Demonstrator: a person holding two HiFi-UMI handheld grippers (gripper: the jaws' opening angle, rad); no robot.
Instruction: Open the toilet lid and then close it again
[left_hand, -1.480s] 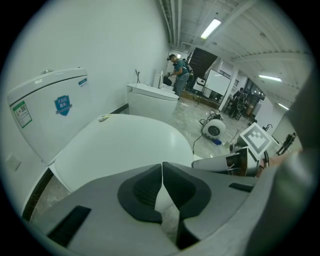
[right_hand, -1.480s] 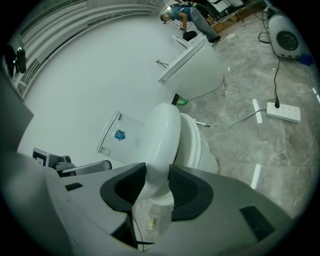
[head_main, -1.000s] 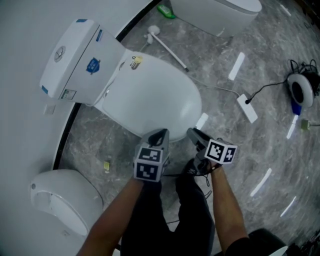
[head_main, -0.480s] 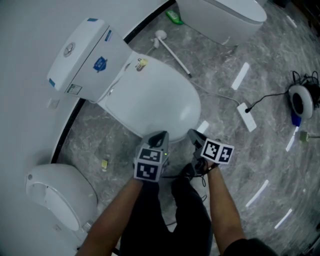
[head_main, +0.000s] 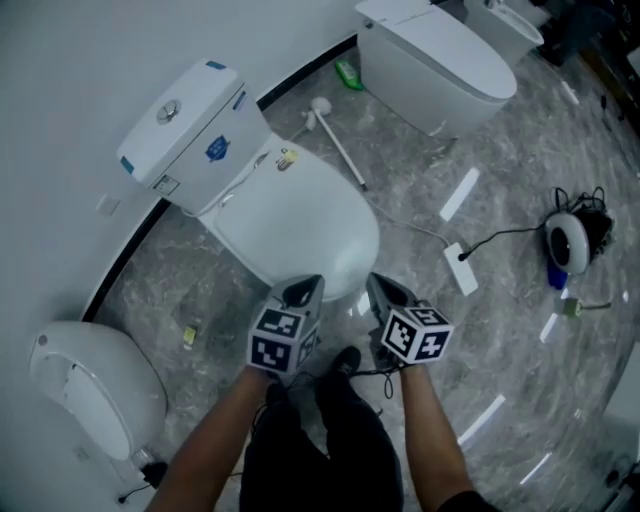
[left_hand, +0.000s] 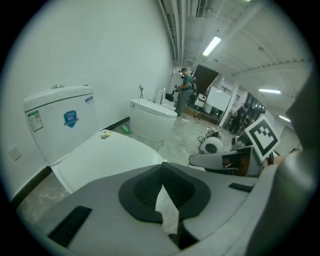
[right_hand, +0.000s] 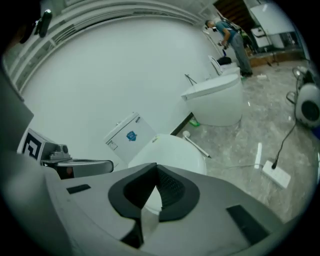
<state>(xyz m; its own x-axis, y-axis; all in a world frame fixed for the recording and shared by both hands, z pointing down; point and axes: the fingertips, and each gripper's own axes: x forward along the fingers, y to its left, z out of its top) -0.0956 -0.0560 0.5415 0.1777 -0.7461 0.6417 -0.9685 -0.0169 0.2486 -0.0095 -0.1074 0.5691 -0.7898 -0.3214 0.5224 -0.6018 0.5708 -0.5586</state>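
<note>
- Left gripper (head_main: 305, 288): fingers (left_hand: 145, 187) pressed together at the tips, nothing clamped between them. In the head view it sits at 6 o'clock of the toilet lid (head_main: 300, 225), tips over the lid's front rim; contact cannot be judged.
- Right gripper (head_main: 385, 285): fingers (right_hand: 172, 190) have just been closing and now meet, nothing between them. It sits just beside the left gripper, at about 5 o'clock of the lid, off the rim.
- Toilet lid: down, flat on the bowl, at frame centre in the head view. Tank (head_main: 190, 120) is at its 10 o'clock, against the wall.
- Count, grippers: 2, each with 1 marker cube.
- Count, toilets: 3 clearly countable; the task one, a second toilet (head_main: 430, 60) at 1 o'clock, a third toilet (head_main: 90, 390) at 8 o'clock.
- Count, floor items: 1 toilet brush (head_main: 335, 135) lying between the first 2 toilets, 1 power strip (head_main: 460, 268) with cable at 3 o'clock.
</note>
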